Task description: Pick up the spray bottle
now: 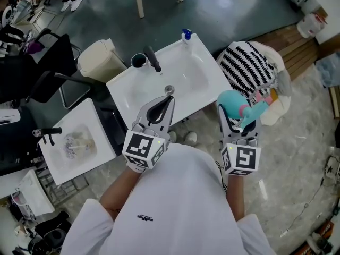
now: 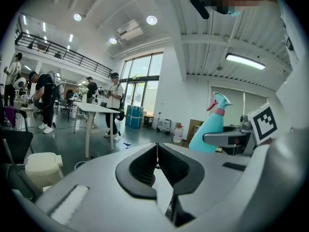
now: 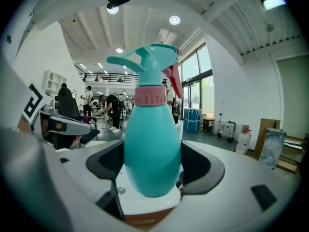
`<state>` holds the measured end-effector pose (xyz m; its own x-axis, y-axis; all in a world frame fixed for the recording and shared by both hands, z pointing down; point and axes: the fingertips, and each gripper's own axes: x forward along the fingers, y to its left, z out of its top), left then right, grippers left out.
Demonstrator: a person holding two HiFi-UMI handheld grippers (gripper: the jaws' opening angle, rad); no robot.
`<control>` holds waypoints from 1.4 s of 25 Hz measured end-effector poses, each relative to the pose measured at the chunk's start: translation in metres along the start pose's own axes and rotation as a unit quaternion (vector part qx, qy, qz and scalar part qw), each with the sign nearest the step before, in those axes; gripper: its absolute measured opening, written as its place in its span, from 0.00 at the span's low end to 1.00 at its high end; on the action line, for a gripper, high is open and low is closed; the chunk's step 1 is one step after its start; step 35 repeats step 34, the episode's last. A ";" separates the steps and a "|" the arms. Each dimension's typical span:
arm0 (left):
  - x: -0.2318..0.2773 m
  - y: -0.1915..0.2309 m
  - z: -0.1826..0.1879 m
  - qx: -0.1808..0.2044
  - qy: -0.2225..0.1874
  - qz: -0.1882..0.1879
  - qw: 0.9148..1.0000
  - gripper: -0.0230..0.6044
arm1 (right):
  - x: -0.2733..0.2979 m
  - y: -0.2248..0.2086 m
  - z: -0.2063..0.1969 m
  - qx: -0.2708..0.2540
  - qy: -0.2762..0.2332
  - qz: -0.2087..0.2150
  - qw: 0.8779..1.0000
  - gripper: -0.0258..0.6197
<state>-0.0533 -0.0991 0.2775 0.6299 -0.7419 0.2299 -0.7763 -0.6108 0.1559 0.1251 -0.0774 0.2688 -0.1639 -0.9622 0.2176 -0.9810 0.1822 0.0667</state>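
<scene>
Currently right hand-held gripper (image 1: 238, 122) pinches spray bottle (image 1: 234, 102); left hand-held gripper (image 1: 163, 104) pressed together over white sink (image 1: 192, 74).

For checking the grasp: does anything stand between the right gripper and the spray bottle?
Nothing visible does. The right gripper holds the spray bottle directly between its jaws, which press against both sides of its teal body.

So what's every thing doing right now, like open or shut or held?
spray bottle: upright, gripped round its body.
right hand-held gripper: shut on the spray bottle.
left hand-held gripper: shut, empty.
bin: lid down.
</scene>
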 end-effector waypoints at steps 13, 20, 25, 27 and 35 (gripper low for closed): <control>-0.002 -0.007 0.001 0.003 -0.001 0.002 1.000 0.05 | -0.004 0.002 -0.002 -0.010 -0.009 0.005 1.000 0.55; -0.004 -0.005 -0.003 -0.001 0.003 0.007 1.000 0.05 | -0.003 0.003 -0.003 0.000 -0.008 0.010 1.000 0.55; -0.004 -0.006 -0.002 -0.002 0.002 0.007 1.000 0.05 | -0.003 0.003 -0.004 -0.001 -0.007 0.011 1.000 0.55; -0.003 -0.006 -0.002 -0.002 0.002 0.007 1.000 0.05 | -0.003 0.003 -0.004 0.000 -0.006 0.010 1.000 0.55; -0.001 -0.006 -0.001 -0.001 0.001 0.005 1.000 0.05 | -0.001 0.003 -0.005 -0.002 -0.006 0.013 1.000 0.55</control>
